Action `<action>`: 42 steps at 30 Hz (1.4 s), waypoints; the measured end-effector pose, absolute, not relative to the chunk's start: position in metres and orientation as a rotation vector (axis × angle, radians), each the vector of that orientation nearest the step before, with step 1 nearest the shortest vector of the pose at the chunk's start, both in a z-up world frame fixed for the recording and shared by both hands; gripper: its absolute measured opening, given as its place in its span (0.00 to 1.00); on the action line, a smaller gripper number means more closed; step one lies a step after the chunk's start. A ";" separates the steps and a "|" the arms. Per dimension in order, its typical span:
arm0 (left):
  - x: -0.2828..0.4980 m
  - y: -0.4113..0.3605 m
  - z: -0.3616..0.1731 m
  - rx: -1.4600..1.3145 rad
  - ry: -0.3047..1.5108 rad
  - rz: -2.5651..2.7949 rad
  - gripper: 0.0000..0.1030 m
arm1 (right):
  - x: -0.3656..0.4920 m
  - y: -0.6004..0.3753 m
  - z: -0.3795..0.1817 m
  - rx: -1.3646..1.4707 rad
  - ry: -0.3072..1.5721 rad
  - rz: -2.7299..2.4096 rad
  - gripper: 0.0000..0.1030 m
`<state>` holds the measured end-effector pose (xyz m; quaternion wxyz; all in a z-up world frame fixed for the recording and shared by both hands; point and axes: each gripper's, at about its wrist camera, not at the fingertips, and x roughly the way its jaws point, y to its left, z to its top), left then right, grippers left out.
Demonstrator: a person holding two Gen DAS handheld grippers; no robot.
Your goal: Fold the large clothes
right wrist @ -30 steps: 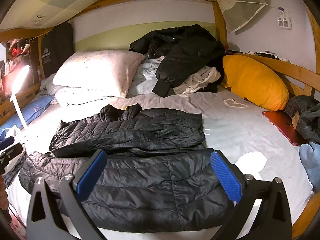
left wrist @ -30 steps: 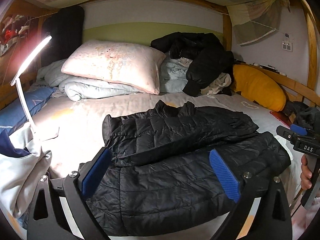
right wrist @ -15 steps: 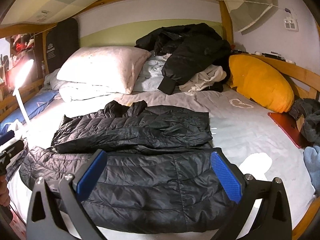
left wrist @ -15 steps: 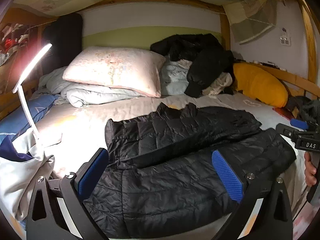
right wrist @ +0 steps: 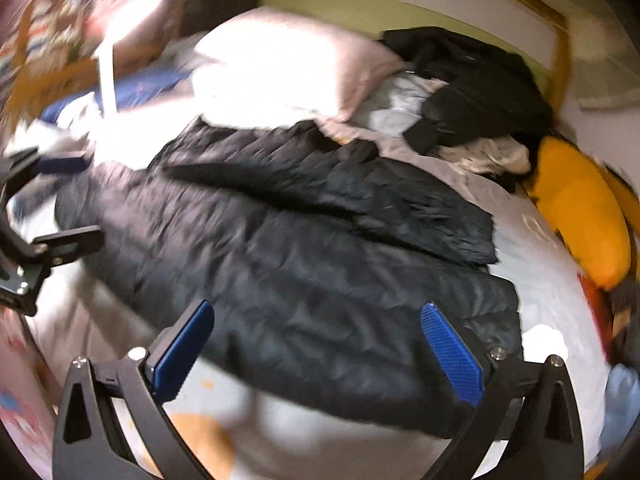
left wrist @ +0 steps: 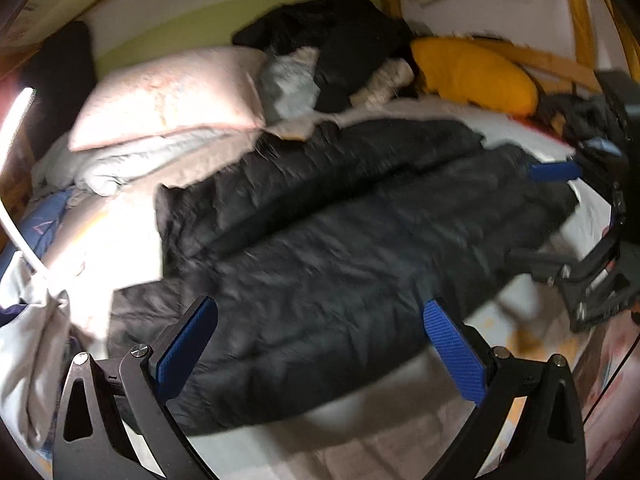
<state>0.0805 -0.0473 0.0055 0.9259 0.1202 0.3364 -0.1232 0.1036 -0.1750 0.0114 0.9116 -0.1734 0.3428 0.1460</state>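
Observation:
A black quilted puffer jacket [left wrist: 320, 240] lies flat across the bed, its upper part folded over the body; it also shows in the right wrist view [right wrist: 300, 240]. My left gripper [left wrist: 320, 348] is open and empty, hovering above the jacket's near hem. My right gripper [right wrist: 316, 344] is open and empty above the near hem too. The right gripper shows at the right edge of the left wrist view [left wrist: 592, 240], the left gripper at the left edge of the right wrist view [right wrist: 36, 240]. Both views are motion-blurred.
A pink pillow [left wrist: 168, 104] on pale bedding, a heap of dark clothes [left wrist: 340, 48] and a yellow cushion [left wrist: 476, 72] sit at the head of the bed. A lit white lamp [left wrist: 16, 120] stands at left. A wooden bed frame [left wrist: 560, 64] runs along the right.
Both grippers have risen and tilted down over the jacket, each rolling toward the other; both views have blurred. The jacket lies as before. Both grippers stay open.

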 end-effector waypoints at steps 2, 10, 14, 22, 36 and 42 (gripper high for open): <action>0.078 -0.056 -0.002 0.291 0.715 -0.293 0.99 | 0.099 -0.167 0.001 -0.404 0.730 0.325 1.00; 0.075 -0.063 -0.028 0.345 0.779 -0.276 0.99 | 0.103 -0.163 -0.032 -0.501 0.786 0.248 1.00; 0.081 -0.062 -0.039 0.373 0.780 -0.223 1.00 | 0.111 -0.164 -0.041 -0.550 0.797 0.166 1.00; 0.098 -0.043 -0.050 0.383 0.763 -0.020 1.00 | 0.134 -0.186 -0.037 -0.516 0.818 0.032 1.00; 0.105 0.036 -0.007 0.128 0.692 0.081 0.93 | 0.137 -0.260 0.015 -0.222 0.766 -0.032 0.82; 0.102 0.030 -0.012 0.095 0.759 0.006 0.32 | 0.126 -0.241 0.011 -0.244 0.750 0.036 0.19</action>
